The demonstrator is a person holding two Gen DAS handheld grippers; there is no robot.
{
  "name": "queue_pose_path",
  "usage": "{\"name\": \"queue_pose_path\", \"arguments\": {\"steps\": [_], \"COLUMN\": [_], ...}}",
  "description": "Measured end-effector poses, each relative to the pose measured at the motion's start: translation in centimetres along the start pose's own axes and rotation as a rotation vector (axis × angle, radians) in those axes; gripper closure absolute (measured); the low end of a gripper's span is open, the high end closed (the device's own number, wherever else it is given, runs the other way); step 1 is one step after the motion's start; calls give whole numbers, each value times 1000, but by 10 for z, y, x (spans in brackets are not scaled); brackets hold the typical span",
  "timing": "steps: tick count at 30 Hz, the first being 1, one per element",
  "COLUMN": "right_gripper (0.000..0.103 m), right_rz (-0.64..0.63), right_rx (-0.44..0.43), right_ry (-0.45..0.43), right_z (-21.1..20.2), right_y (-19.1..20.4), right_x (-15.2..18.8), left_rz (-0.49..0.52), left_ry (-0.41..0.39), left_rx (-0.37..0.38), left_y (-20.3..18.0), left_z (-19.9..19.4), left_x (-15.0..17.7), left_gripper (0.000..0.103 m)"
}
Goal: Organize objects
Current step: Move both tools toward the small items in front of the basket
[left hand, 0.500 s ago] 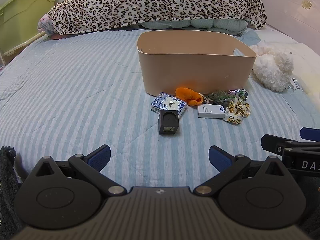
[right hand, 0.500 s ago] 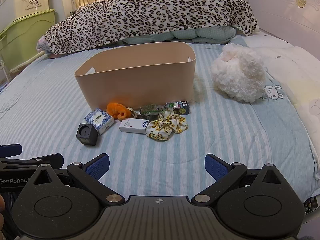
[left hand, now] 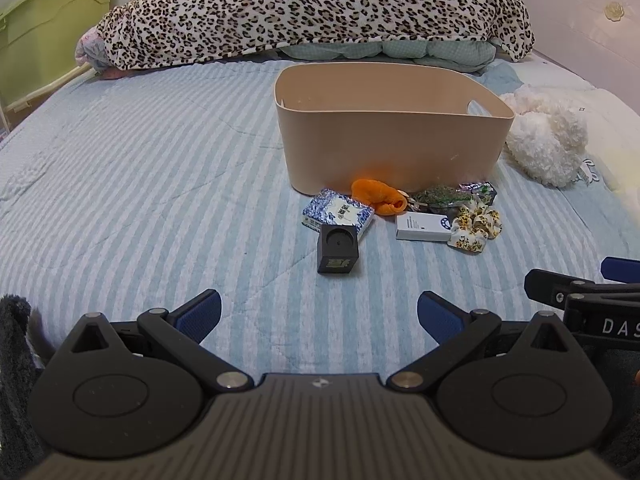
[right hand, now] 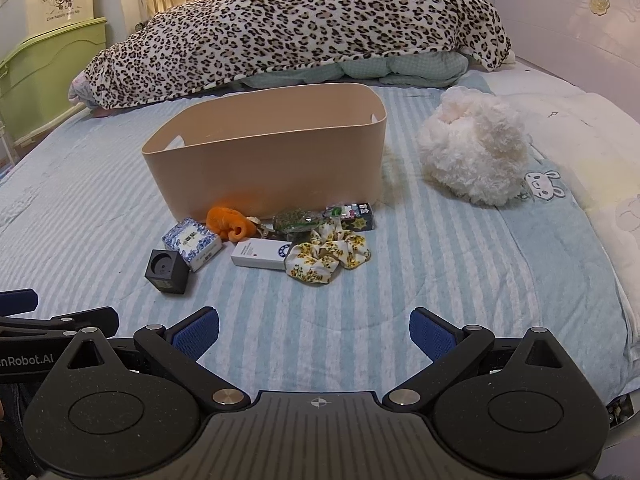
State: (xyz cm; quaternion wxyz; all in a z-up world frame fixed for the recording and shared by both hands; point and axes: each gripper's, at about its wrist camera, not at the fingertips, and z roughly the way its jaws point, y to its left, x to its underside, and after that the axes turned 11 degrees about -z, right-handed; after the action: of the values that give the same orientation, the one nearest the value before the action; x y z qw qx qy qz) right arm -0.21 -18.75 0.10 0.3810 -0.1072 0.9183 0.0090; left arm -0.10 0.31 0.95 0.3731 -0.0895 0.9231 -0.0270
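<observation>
- Blue-and-white striped bedspread (left hand: 140,184) carries everything; it runs from the near edge under both grippers to the far edge.
- Leopard-print blanket (right hand: 304,28) lies heaped along the bed's far edge, over a pale green quilt.
- Beige plastic bin (left hand: 392,148) stands upright near the middle of the bed, with a handle slot in each end wall. Its floor is hidden by the near wall.
- White fluffy plush (right hand: 476,156) rests toward the bed's right edge, apart from the bin.
- Left gripper (left hand: 319,314) hangs low over the near edge, blue pads spread wide, nothing between them.
- Right gripper (right hand: 314,330) hangs beside it over the near edge, likewise spread wide and holding nothing.
- Small things lie in a loose cluster just before the bin's near wall:
- Floral scrunchie (right hand: 326,254), white with yellow flowers, is at the right front of the cluster, touching the white box (right hand: 262,254) on its left.
- Blue-and-white patterned box (left hand: 338,214) lies at the left, with the black cube (left hand: 337,250) touching its near side; the cube is closest to the grippers.
- Orange cloth bundle (left hand: 378,196) sits against the bin's wall.
- Dark green packet (right hand: 294,220) and a small dark printed box (right hand: 354,214) lie behind the scrunchie.
</observation>
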Motion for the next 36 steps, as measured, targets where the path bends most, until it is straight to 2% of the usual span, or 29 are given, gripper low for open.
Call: {"name": "queue_pose_path", "arguments": {"steps": [19,36], "right_gripper": [0,0], "right_rz": [11,3], "right_rx": [-2,-3], "right_ry": [12,49], "right_z": [8,30], "right_y": [-5,-9], "right_x": [-3,-6], "left_rz": [26,28], "left_ry": [3,43], "left_rx": [4,-4], "left_y": [-4,-4], "left_z": [12,39], "left_x": [-3,-7], "left_gripper": [0,0]}}
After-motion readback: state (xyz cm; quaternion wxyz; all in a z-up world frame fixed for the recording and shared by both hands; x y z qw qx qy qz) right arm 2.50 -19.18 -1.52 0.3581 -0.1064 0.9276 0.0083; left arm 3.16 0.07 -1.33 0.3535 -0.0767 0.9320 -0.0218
